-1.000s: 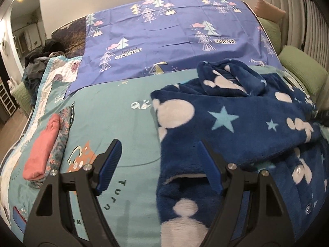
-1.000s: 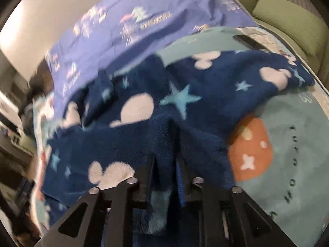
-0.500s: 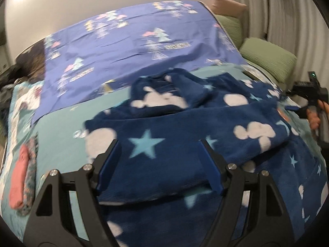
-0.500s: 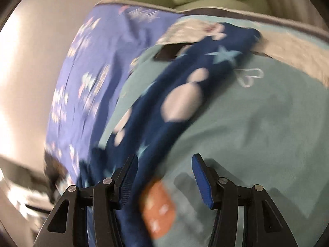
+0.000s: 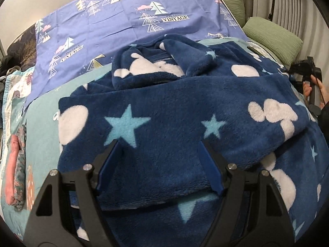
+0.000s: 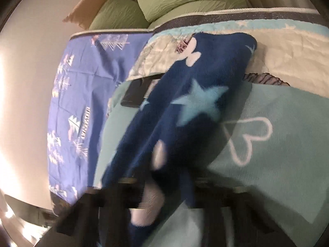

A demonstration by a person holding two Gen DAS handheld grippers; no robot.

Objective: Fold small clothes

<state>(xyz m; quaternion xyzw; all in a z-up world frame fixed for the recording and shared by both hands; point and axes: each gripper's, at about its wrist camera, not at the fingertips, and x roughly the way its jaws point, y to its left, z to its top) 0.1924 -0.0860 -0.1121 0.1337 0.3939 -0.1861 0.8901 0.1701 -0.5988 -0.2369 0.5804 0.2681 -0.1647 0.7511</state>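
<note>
A navy fleece garment (image 5: 164, 103) with white mouse-head shapes and light-blue stars lies spread on the teal bedspread (image 5: 41, 127), one sleeve folded across its body. My left gripper (image 5: 158, 158) hangs low over the near part of the fleece. It is open, its blue pads wide apart with only fabric beneath them. In the right wrist view a long strip of the same fleece (image 6: 195, 94) runs from the far side of the bed towards me. My right gripper (image 6: 164, 189) is blurred and shut on the near end of that strip.
Folded pink and patterned clothes (image 5: 14, 164) lie stacked at the left. A purple sheet with tree prints (image 5: 123, 20) covers the far part of the bed, and green pillows (image 5: 273, 39) sit at the right. A dark flat object (image 6: 135, 94) lies partly under the fleece. A person's hand (image 5: 310, 84) shows at the right edge.
The left gripper slid right, from the teal spread to over the fleece. The right gripper let go of the fleece, opened, rolled and swung towards the other sleeve, then shut on it.
</note>
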